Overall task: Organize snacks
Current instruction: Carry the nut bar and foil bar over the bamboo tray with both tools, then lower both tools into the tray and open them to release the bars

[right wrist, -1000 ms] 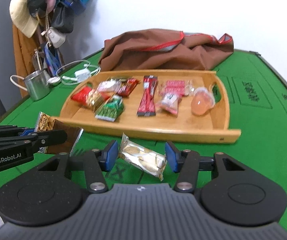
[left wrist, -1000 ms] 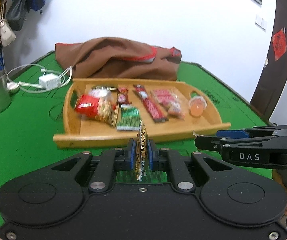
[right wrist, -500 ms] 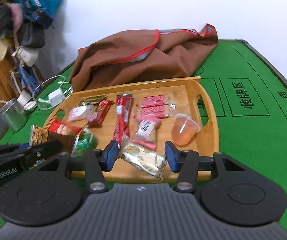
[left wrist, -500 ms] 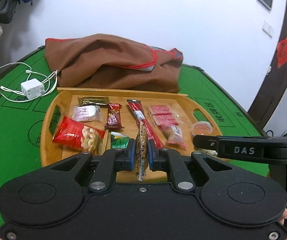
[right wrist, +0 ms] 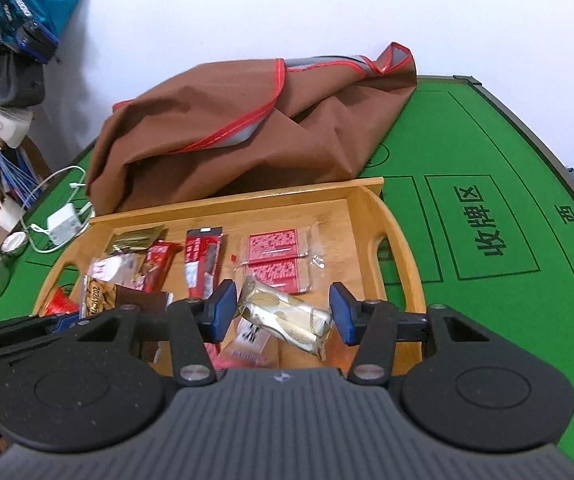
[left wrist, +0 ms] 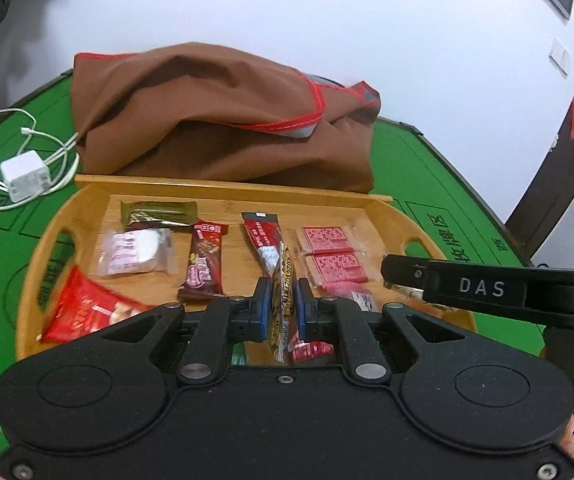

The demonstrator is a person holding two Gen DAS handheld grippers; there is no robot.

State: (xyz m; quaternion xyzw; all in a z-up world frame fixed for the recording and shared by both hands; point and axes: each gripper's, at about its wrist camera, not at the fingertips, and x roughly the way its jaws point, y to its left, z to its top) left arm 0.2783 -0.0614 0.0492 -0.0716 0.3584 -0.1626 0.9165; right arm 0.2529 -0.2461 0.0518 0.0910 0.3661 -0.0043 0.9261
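Left wrist view gives me the green felt worktop (left wrist: 439,168) first, with the crumpled brown cloth bag with red piping (left wrist: 223,120) heaped against its far edge, probably pushed back to keep the middle free. Just in front of the bag sits the shallow bamboo tray with cut-out handles (left wrist: 231,194), its long side square to me, which I take as the collecting place for the snacks.

Inside the tray the packets lie flat and side by side rather than piled: a red crinkled snack bag (left wrist: 83,312) at the near left corner, a clear pouch of pale sweets (left wrist: 135,254) behind it, an olive-green bar (left wrist: 159,214) along the far wall, a dark brown bar (left wrist: 205,264) and a long red stick pack (left wrist: 261,236) in the middle, two red square biscuit packs (left wrist: 331,254) toward the right handle.

My left tool (left wrist: 282,310) is pressed together on a thin brown-and-gold sachet (left wrist: 283,300), held on edge above the tray's near middle; I judge that grip keeps the flimsy packet from folding. My right tool (right wrist: 279,316) pinches a cream-and-gold wrapped bar (right wrist: 287,316) across its length, the pads touching both ends, over the tray's near right part. Both snacks are in the air over the tray, not yet set down.

A white charger with coiled cable (left wrist: 23,176) lies off the tray toward the worktop's left edge.
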